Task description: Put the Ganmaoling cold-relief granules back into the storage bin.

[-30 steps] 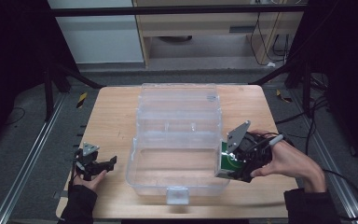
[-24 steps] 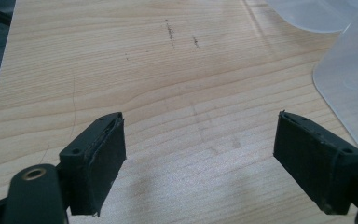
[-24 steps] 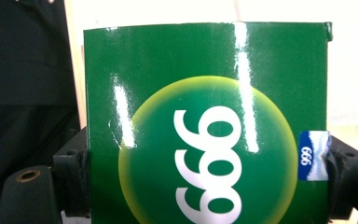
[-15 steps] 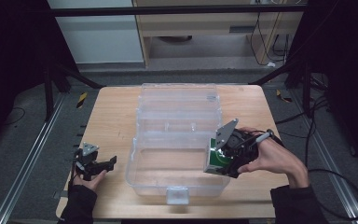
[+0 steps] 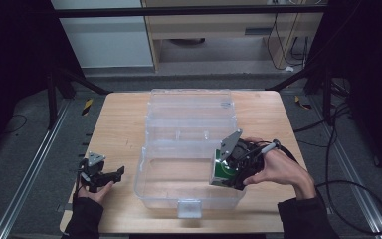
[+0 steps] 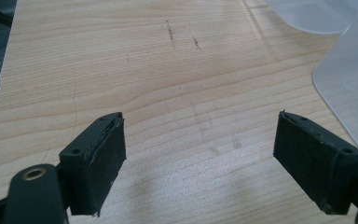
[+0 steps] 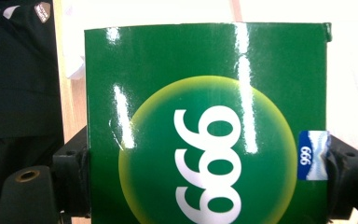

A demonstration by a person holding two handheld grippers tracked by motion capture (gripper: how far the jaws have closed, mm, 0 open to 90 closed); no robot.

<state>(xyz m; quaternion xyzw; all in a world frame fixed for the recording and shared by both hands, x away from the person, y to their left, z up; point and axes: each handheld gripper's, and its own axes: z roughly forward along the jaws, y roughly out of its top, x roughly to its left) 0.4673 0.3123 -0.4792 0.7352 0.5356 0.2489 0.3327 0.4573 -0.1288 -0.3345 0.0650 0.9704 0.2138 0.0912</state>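
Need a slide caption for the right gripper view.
Right tool clamped on a glossy green box with a yellow circle and white numerals.

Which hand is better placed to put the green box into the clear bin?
Right: its tongs already clamp the green box over the clear bin. The left tongs sit open over bare table.

The high view looks forward and down from above the person's side onto the whole wooden table (image 5: 119, 124), with the floor and furniture beyond. The left gripper view sits low and close over the tabletop, looking along the left gripper (image 6: 200, 154) toward a corner of the clear plastic box (image 6: 349, 70); both views share that box (image 5: 189, 149) and the bare wood beside it. The right gripper view looks along the right gripper (image 7: 205, 172), very near a green carton (image 7: 205, 116), which the high view also shows (image 5: 222, 172).
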